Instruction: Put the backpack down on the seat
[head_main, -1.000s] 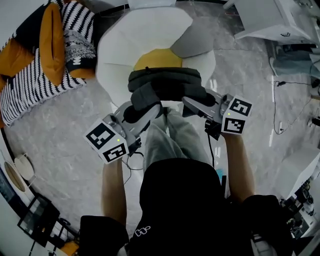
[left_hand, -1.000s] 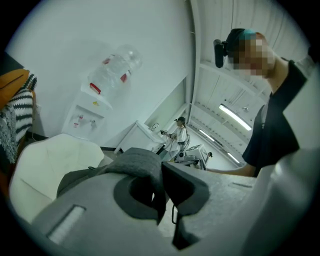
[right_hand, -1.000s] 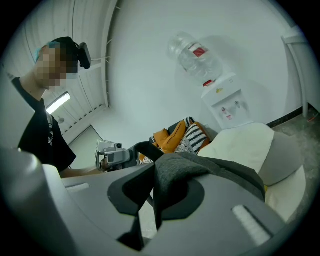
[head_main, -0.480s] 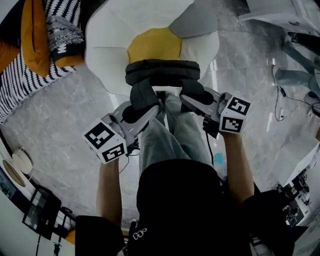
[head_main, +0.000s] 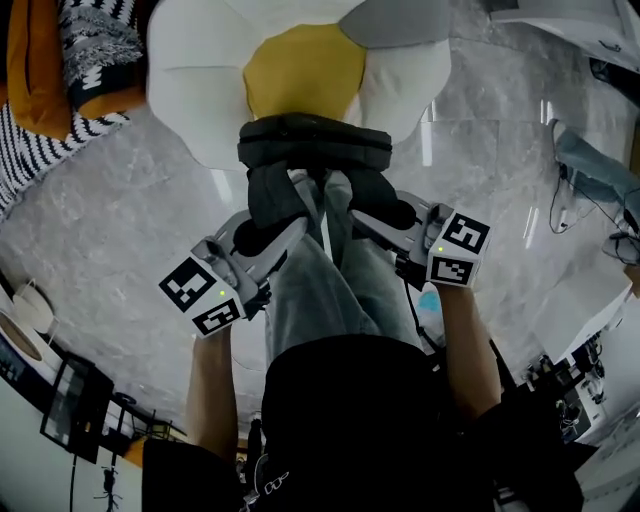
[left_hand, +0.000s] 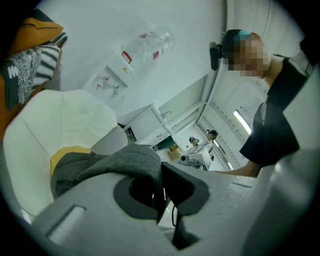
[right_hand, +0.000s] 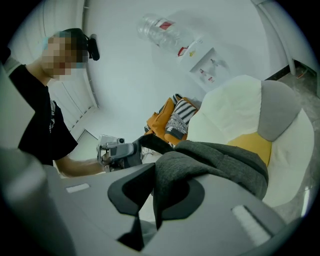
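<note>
A dark grey backpack (head_main: 315, 145) hangs in the air at the front edge of the seat (head_main: 200, 90), a white flower-shaped chair with a yellow middle (head_main: 305, 70). My left gripper (head_main: 265, 228) is shut on the backpack's left shoulder strap (head_main: 272, 195). My right gripper (head_main: 372, 215) is shut on the right strap (head_main: 380, 200). In the left gripper view the grey strap (left_hand: 140, 162) is pinched between the jaws, with the white seat (left_hand: 60, 125) behind. In the right gripper view the other strap (right_hand: 172, 172) is clamped, and the backpack's body (right_hand: 230, 160) sits before the seat (right_hand: 235, 105).
Orange and black-and-white striped cushions (head_main: 60, 60) lie at the upper left on the grey marble floor (head_main: 120, 210). My legs in grey trousers (head_main: 310, 290) stand just below the backpack. White furniture (head_main: 570, 15) and cables (head_main: 560, 205) are at the right.
The backpack and both grippers have come closer to the seat, which now fills more of the top of the head view. Both grips on the straps are unchanged.
</note>
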